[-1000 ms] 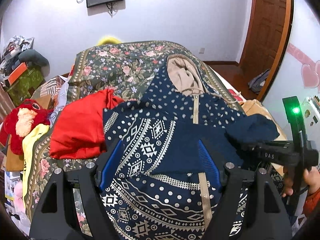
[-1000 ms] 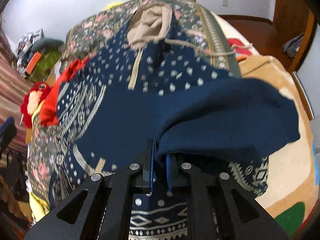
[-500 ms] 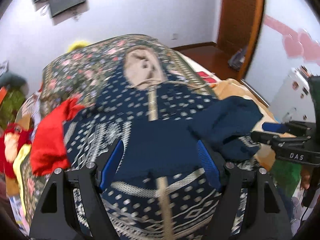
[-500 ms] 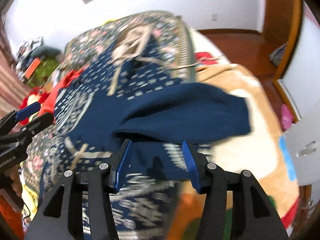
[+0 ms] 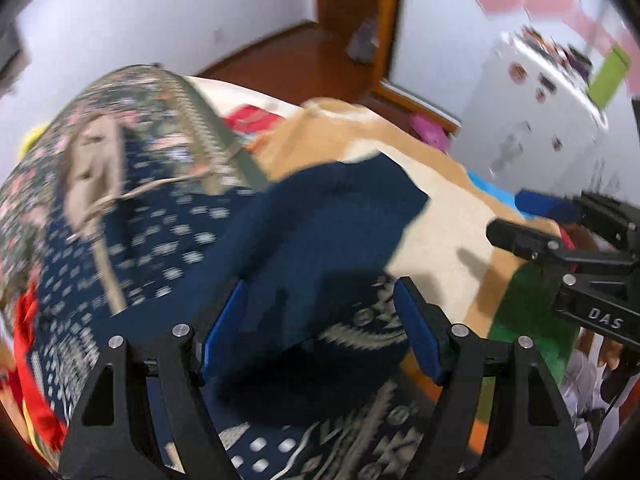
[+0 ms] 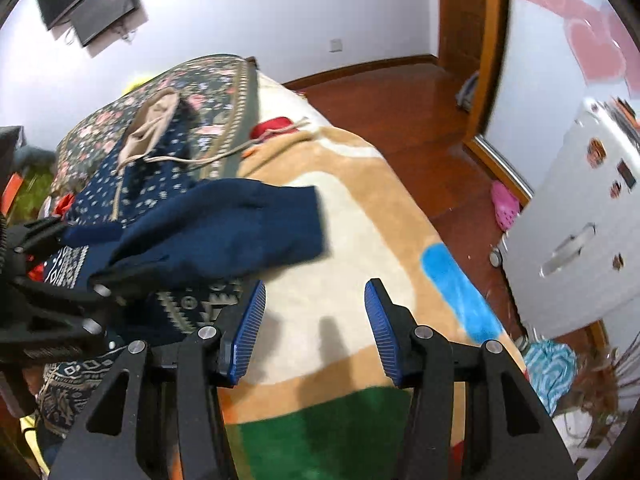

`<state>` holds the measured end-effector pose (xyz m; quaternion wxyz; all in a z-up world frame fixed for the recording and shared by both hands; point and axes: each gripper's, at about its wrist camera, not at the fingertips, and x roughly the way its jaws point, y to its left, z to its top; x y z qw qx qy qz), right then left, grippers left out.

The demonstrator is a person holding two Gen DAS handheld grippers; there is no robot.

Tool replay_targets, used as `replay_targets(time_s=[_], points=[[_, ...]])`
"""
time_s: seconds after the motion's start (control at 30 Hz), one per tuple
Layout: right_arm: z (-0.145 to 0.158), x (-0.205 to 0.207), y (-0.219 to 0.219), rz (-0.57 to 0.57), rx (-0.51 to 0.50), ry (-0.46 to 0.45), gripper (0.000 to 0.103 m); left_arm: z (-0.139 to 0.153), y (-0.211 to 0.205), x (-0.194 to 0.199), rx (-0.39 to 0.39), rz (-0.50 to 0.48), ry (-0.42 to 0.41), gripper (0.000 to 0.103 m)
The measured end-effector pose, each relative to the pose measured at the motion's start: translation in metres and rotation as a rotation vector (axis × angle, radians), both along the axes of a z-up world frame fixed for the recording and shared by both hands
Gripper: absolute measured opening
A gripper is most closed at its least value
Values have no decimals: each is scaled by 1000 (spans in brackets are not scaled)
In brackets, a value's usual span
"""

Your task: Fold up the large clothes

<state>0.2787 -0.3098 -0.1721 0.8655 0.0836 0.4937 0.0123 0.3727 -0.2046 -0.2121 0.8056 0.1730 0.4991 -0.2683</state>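
Note:
A navy patterned hooded jacket (image 5: 168, 240) lies on the bed, its beige-lined hood (image 5: 94, 168) at the far end. One plain navy sleeve (image 5: 328, 216) is folded across the body; it also shows in the right wrist view (image 6: 224, 232). My left gripper (image 5: 320, 328) is open just above the sleeve and patterned hem. My right gripper (image 6: 314, 328) is open and empty over the tan blanket (image 6: 360, 216), to the right of the sleeve. The right gripper also shows in the left wrist view (image 5: 560, 232).
A floral bedspread (image 6: 208, 80) lies under the jacket. A red garment (image 5: 28, 344) sits at the left. A white cabinet (image 6: 592, 232) and wooden door frame (image 6: 492, 48) stand to the right, with a pink shoe (image 6: 506, 204) on the floor.
My right gripper has let go of the navy sleeve, opened, and moved right over the blanket. My left gripper has swung right toward the folded sleeve.

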Motion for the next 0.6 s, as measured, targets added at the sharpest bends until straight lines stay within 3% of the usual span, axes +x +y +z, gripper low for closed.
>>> replay_targets(time_s=[0.23,0.3,0.43,0.53,0.6], points=[[-16,0,-12,-40,3,36,48,-41,-49,15,45,-83,85,75],[-18,0,-13,-40,5,39,48,-53,-57,22,75,-83,89,68],[-19,0,-15,-37,1,41,48,-62,-58,29,74,-84,70,44],[-19,0,-14,-31,-8,41,48,-55,-48,35,-13,-68,96,11],[-19,1,-13,-28,-10,40,48,-46,-39,39,-60,-37,94,6]])
